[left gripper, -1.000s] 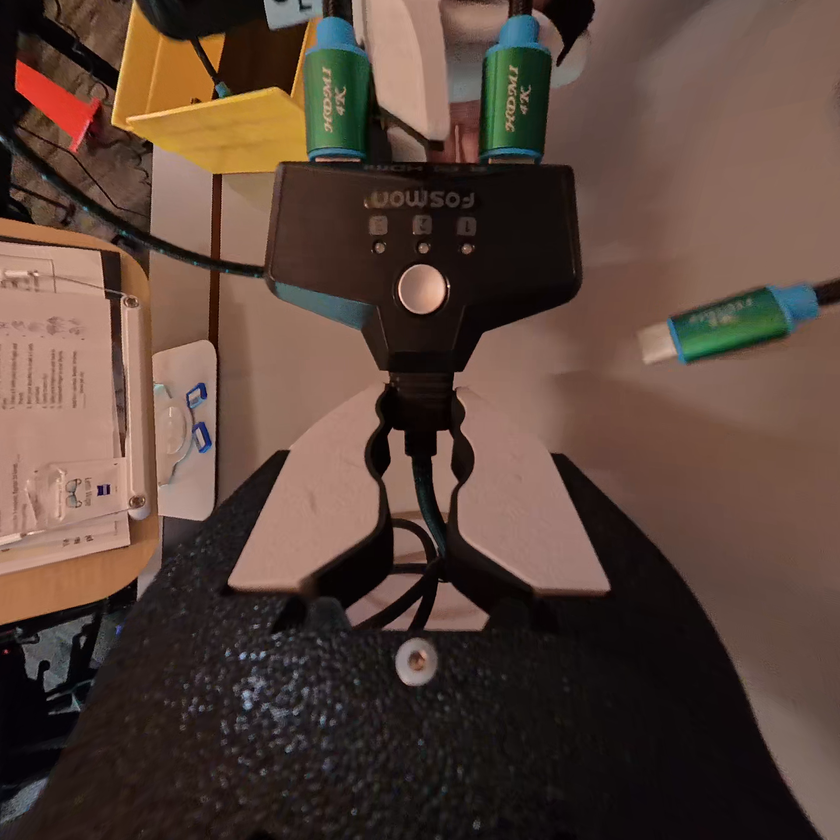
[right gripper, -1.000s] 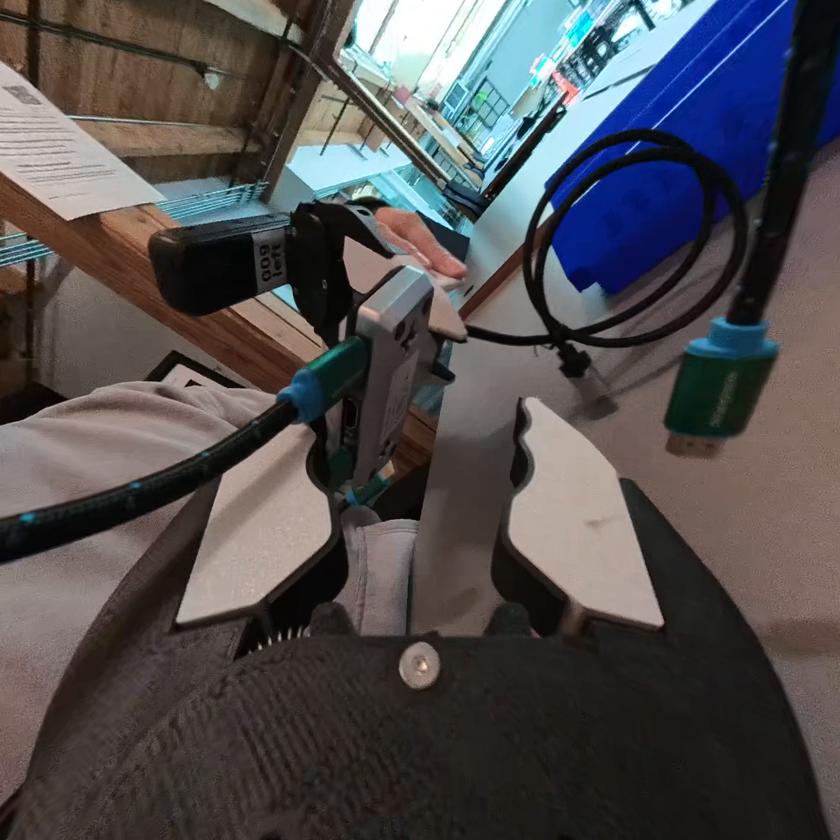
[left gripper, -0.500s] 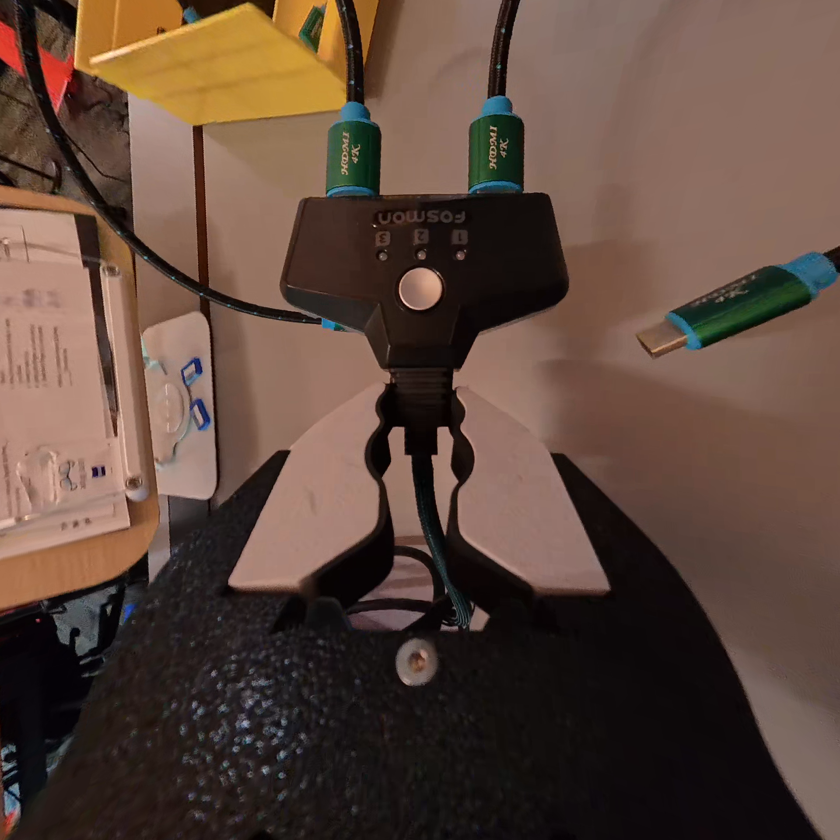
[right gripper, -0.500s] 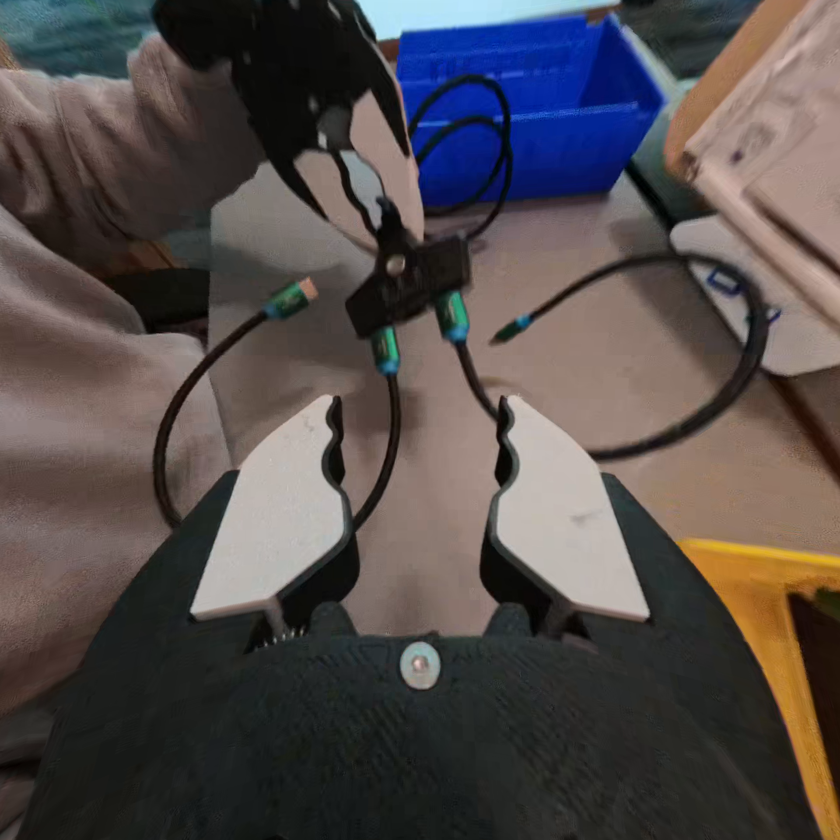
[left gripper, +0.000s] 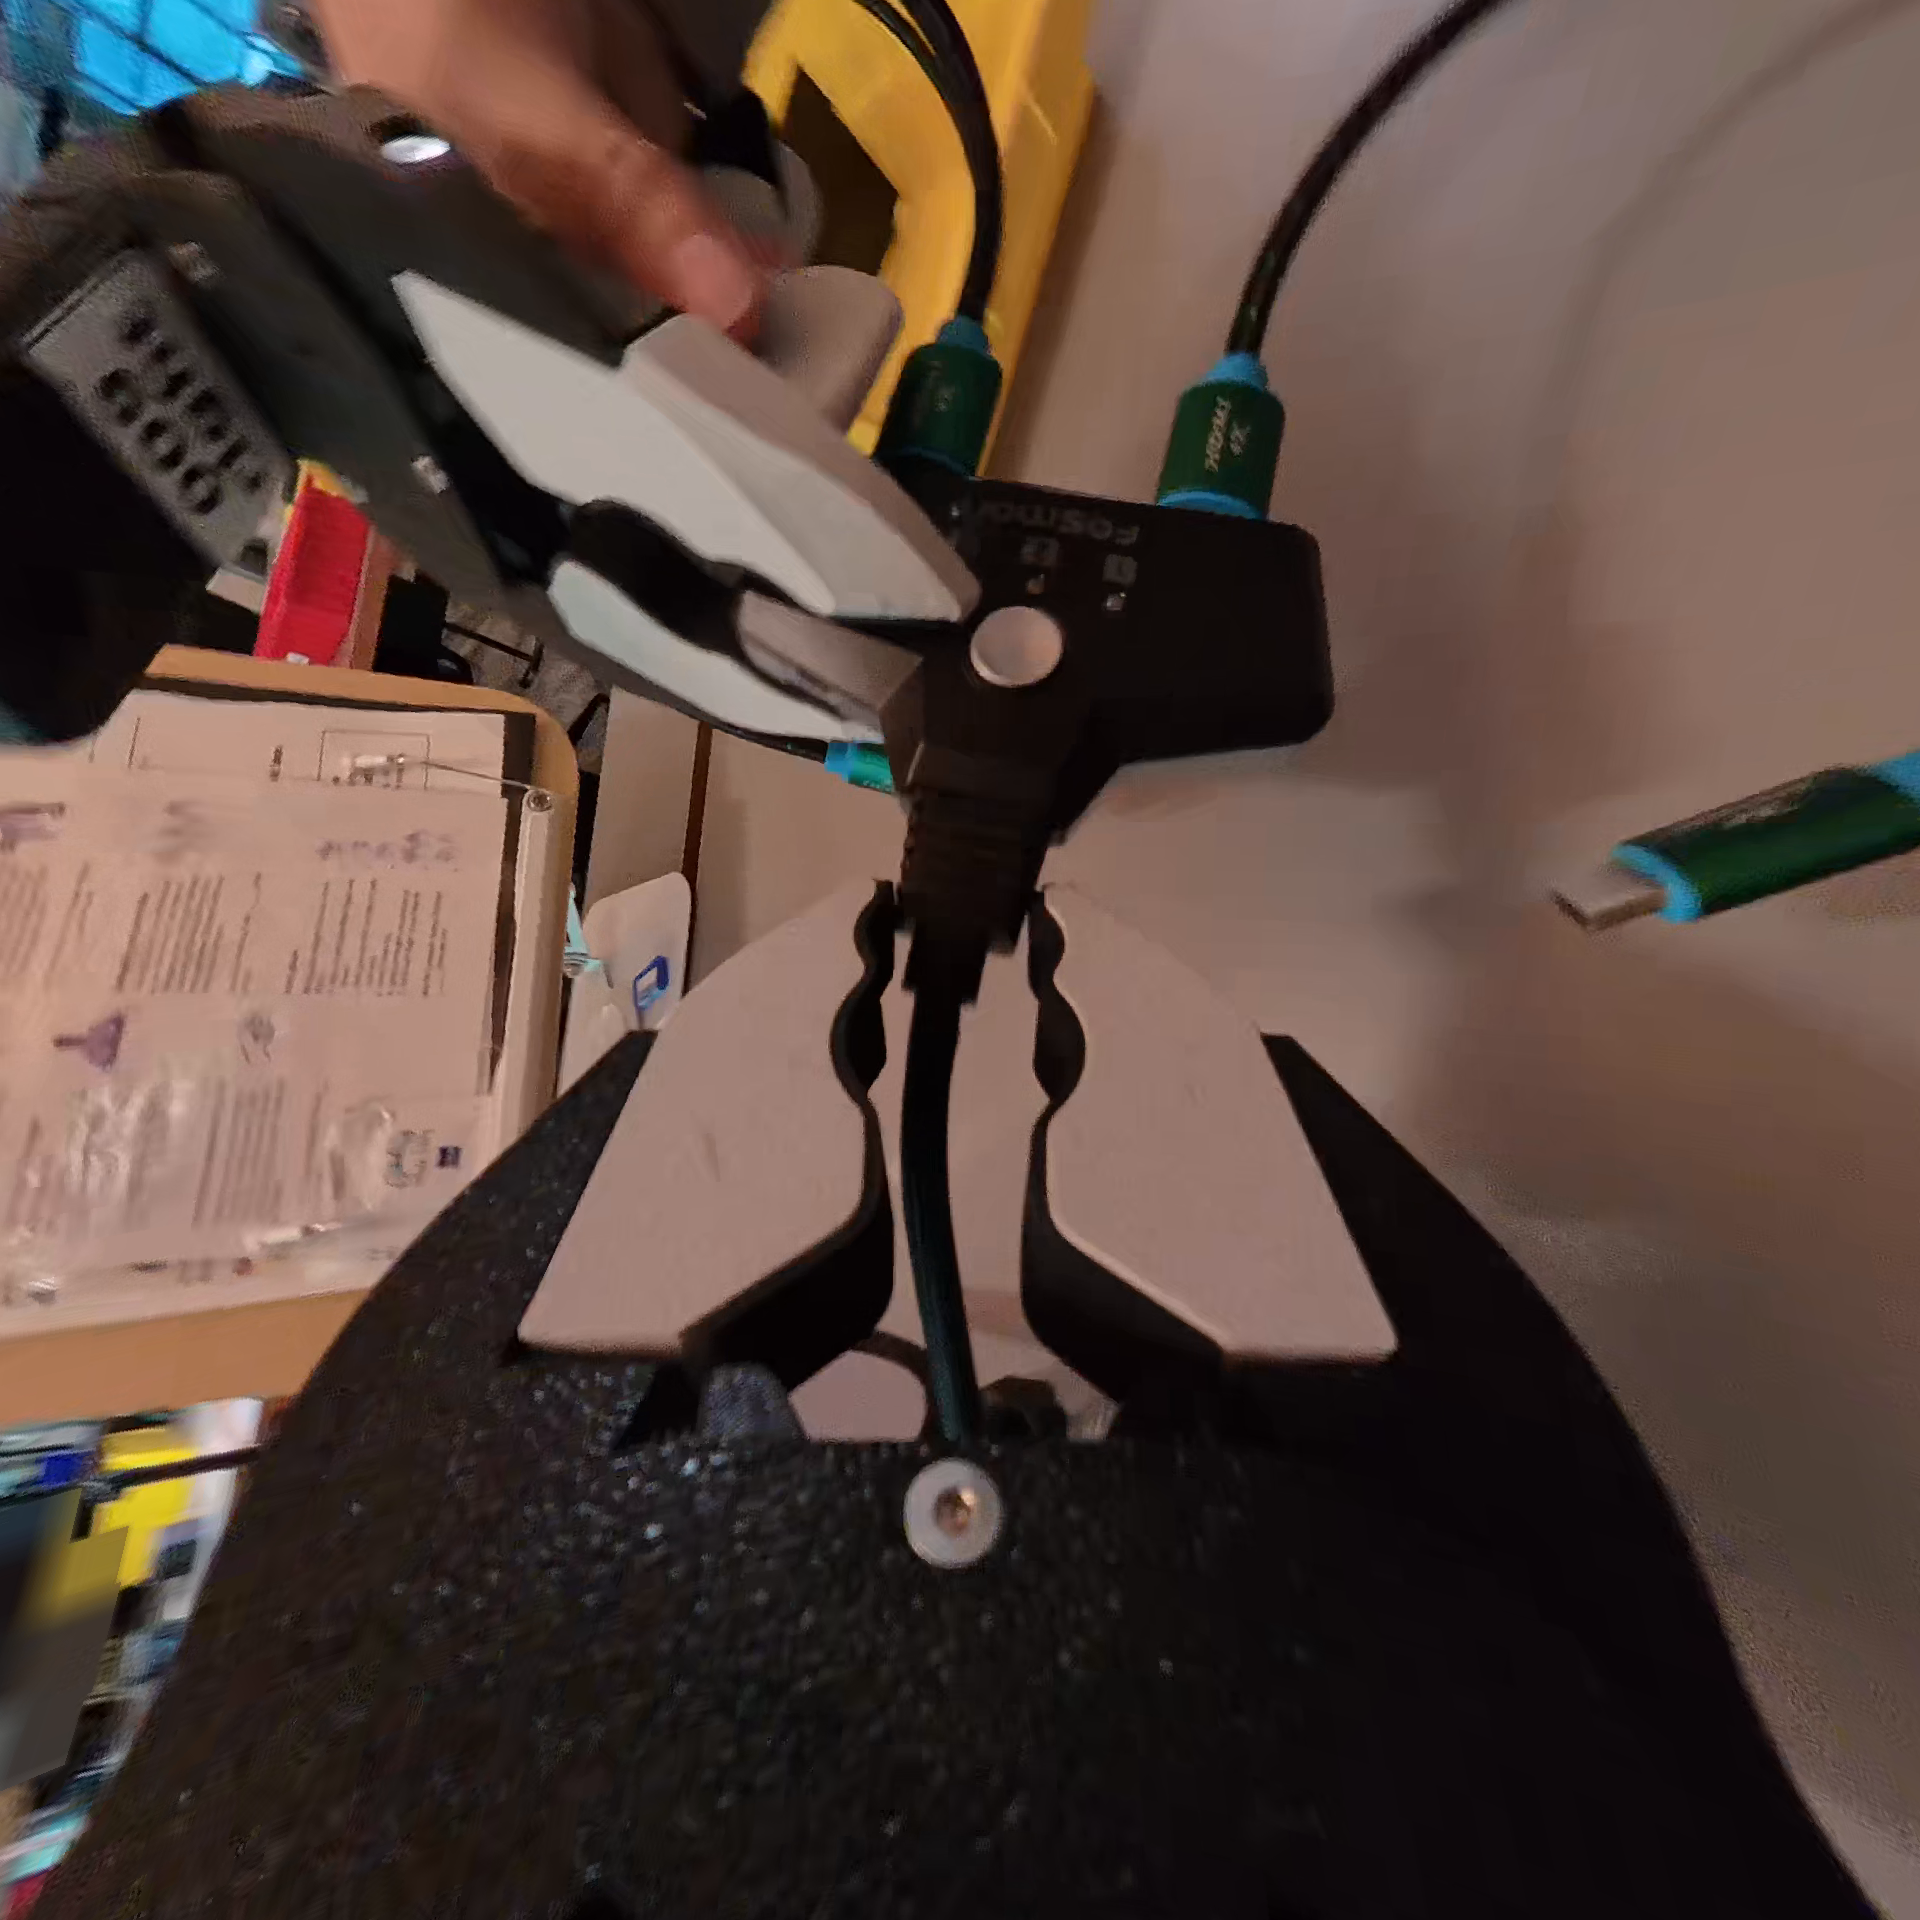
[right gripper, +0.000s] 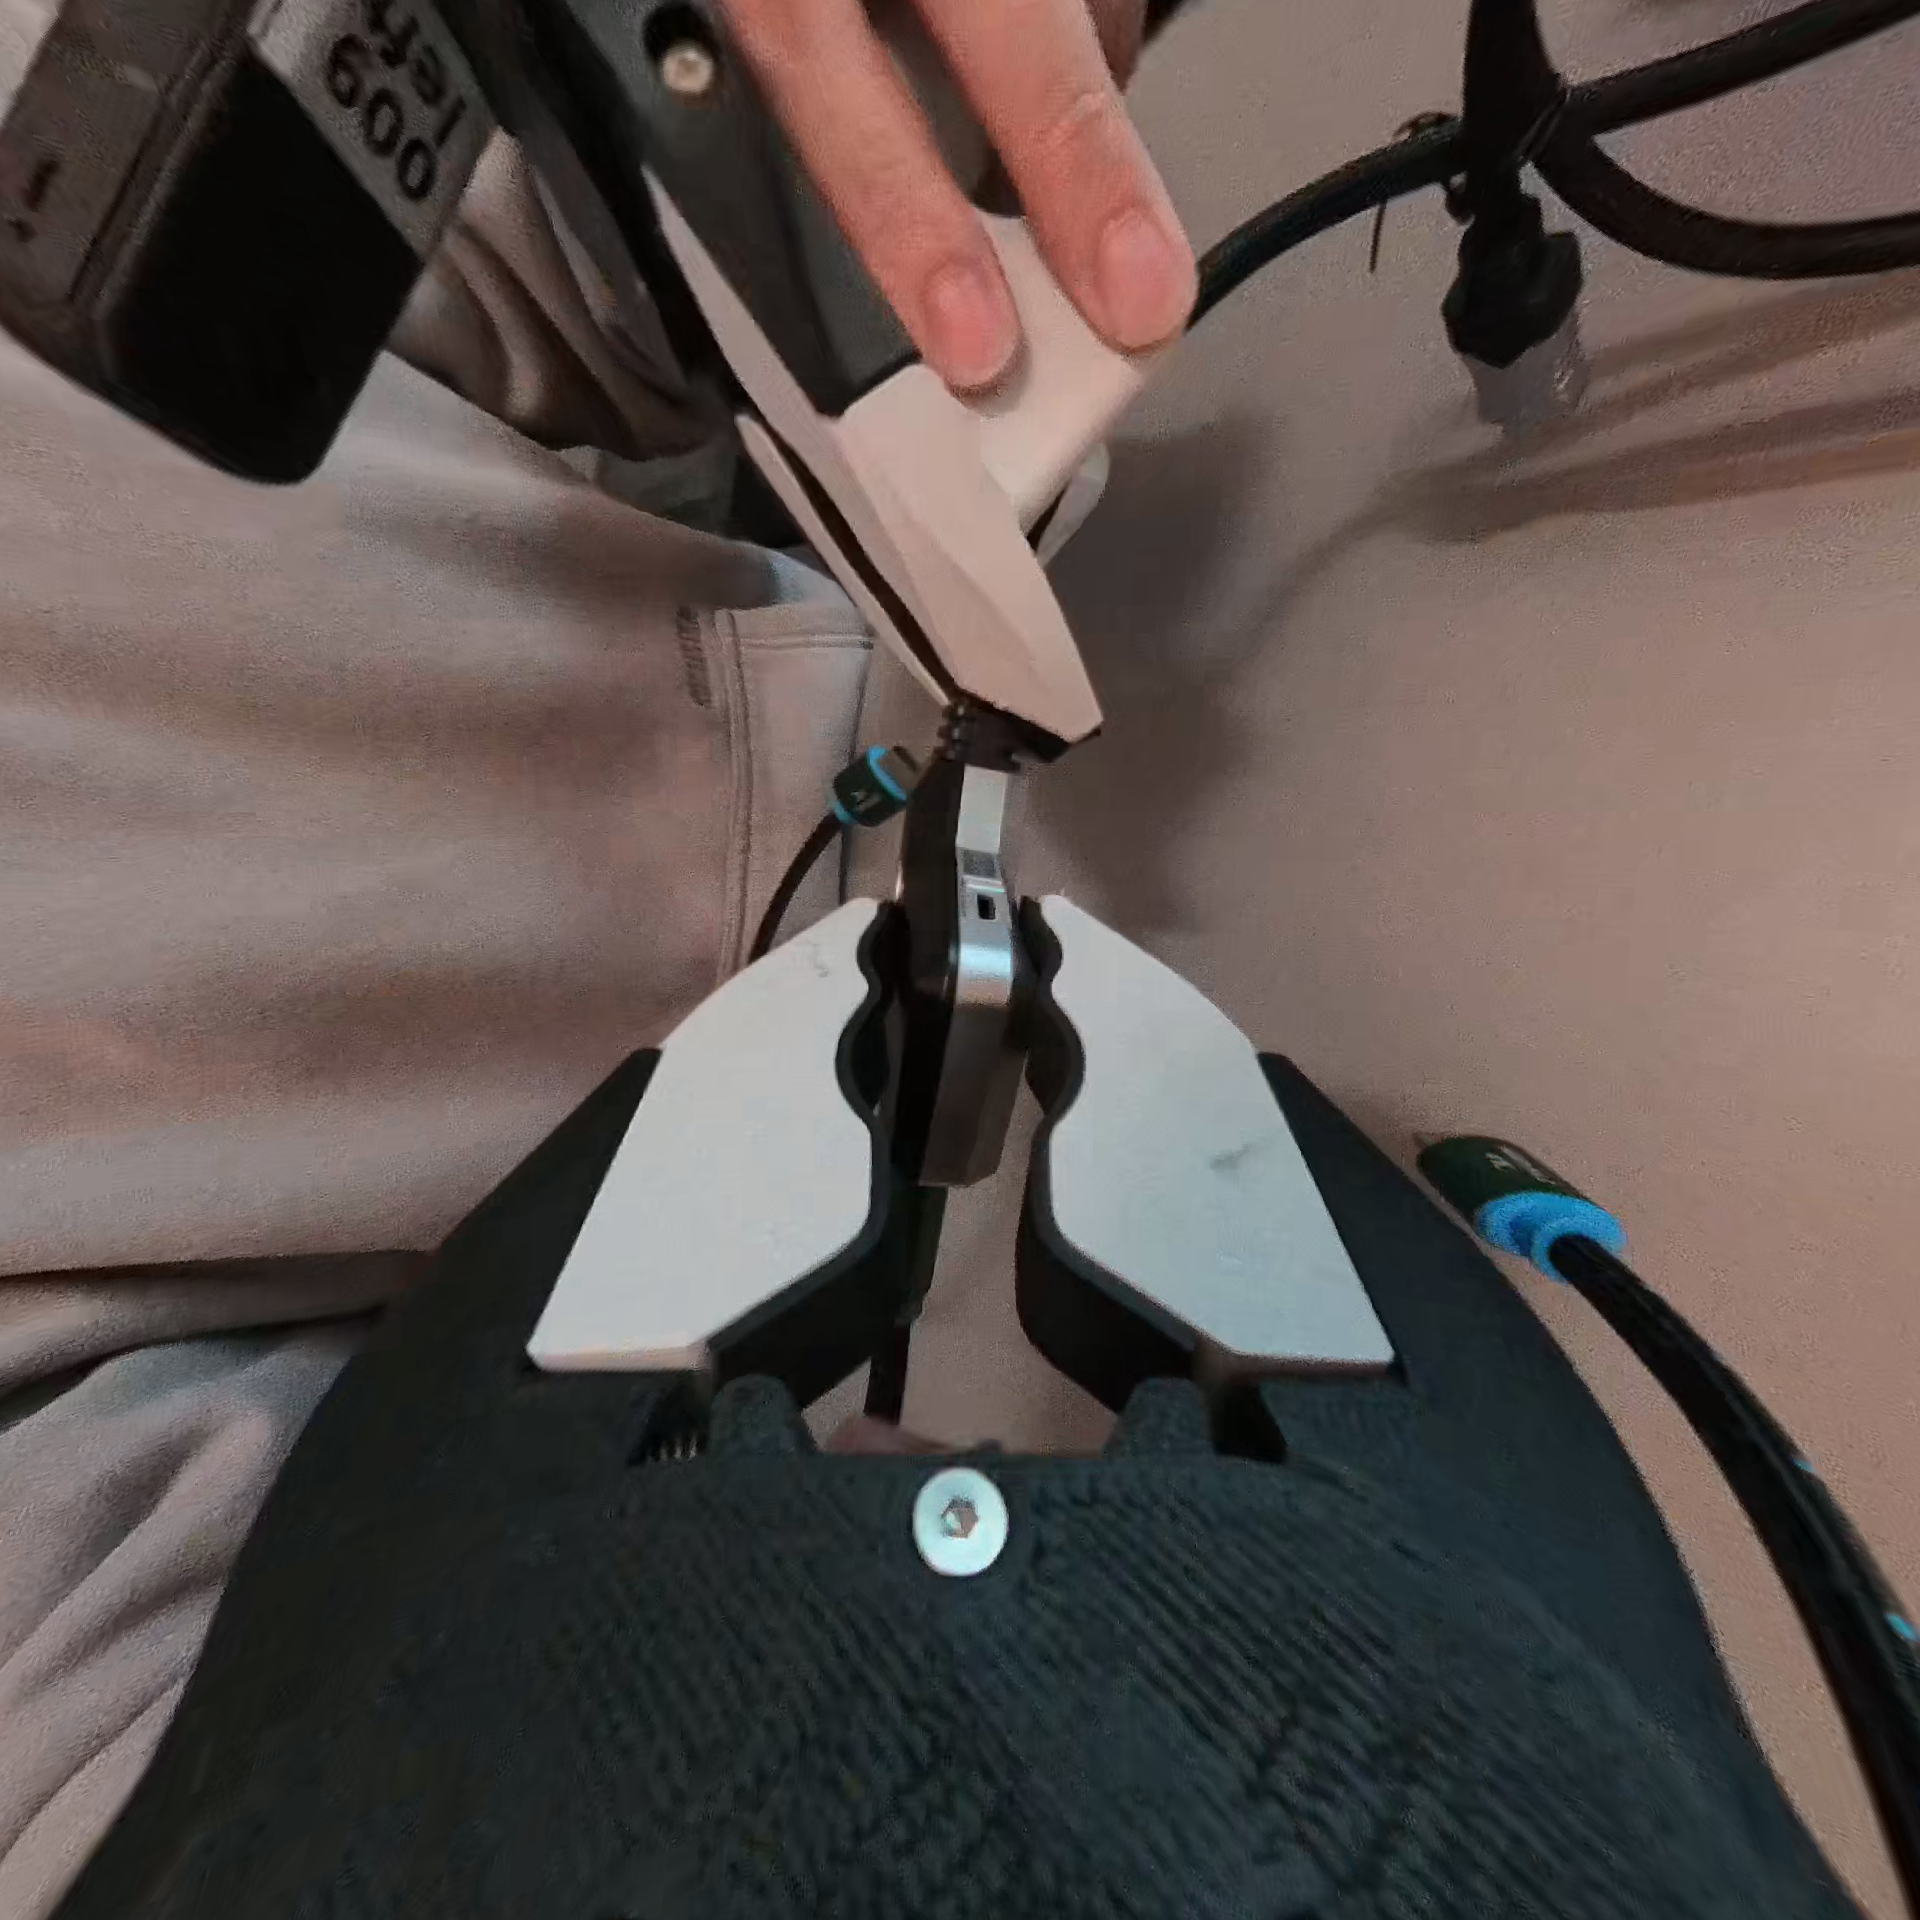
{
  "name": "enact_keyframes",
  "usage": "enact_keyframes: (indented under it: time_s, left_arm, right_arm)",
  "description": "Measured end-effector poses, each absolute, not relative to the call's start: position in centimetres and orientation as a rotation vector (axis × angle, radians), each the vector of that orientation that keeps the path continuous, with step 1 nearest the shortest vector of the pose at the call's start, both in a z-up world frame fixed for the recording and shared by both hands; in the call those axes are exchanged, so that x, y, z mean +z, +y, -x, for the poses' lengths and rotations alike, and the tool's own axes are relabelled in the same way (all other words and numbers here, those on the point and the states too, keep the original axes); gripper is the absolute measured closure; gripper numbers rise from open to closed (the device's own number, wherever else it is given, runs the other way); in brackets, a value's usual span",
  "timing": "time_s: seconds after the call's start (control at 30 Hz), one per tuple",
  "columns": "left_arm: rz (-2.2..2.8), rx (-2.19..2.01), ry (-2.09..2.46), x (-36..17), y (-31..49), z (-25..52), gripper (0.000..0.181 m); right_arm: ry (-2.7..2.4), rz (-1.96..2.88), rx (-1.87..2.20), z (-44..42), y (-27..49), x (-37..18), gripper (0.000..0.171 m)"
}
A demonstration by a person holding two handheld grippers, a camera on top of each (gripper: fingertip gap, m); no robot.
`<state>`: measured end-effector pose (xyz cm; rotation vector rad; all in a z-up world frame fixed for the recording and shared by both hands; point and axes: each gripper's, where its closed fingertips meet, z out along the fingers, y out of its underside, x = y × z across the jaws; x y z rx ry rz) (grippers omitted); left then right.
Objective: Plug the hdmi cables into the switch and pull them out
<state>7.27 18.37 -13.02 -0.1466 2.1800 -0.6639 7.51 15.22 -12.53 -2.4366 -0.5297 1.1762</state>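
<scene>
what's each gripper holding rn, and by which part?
Left gripper: switch, by its ribbed cable collar. Right gripper: same switch, fingers clamped across its body at one side edge.

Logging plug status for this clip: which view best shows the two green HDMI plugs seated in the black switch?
The left wrist view: the switch faces the camera, with both plugs entering its far edge side by side. The right wrist view shows the switch edge-on, clamped in the right gripper, and only one plug beside the gripper.

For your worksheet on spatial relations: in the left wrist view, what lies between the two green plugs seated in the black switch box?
Nothing: bare beige tabletop shows between the left green plug and the right one, above the black switch box.
</scene>
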Motion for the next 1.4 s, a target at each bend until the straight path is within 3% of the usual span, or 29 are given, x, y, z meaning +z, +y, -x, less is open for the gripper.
enact_keyframes:
  time_s: [0.03, 0.1, 0.3, 0.37, 0.47, 1.4]
  left_arm:
    - [0.195, -0.733, 2.161, -12.6, 18.4, -6.9, 0.154]
    - [0.26, -0.882, 2.155, -11.6, 18.4, -5.7, 0.145]
    - [0.321, -1.358, 2.127, -9.4, 16.1, -3.8, 0.14]
    - [0.317, -1.311, 2.162, -11.0, 16.2, -4.2, 0.14]
    - [0.254, -1.304, 2.087, -11.4, 15.9, -4.4, 0.159]
    - [0.108, -1.371, 1.99, -12.4, 14.8, -3.7, 0.159]
  right_arm:
    - [-0.556, 2.396, 1.215, -7.5, 15.0, -12.1, 0.149]
    - [-0.571, 2.33, 1.303, -7.6, 14.5, -11.2, 0.15]
    - [-0.496, 2.238, 1.542, -7.0, 14.3, -10.8, 0.15]
    - [-0.515, 2.192, 1.591, -6.5, 14.2, -10.8, 0.15]
    - [-0.492, 2.195, 1.624, -6.4, 14.0, -11.2, 0.15]
    - [-0.633, 2.175, 1.672, -4.9, 13.3, -11.7, 0.15]
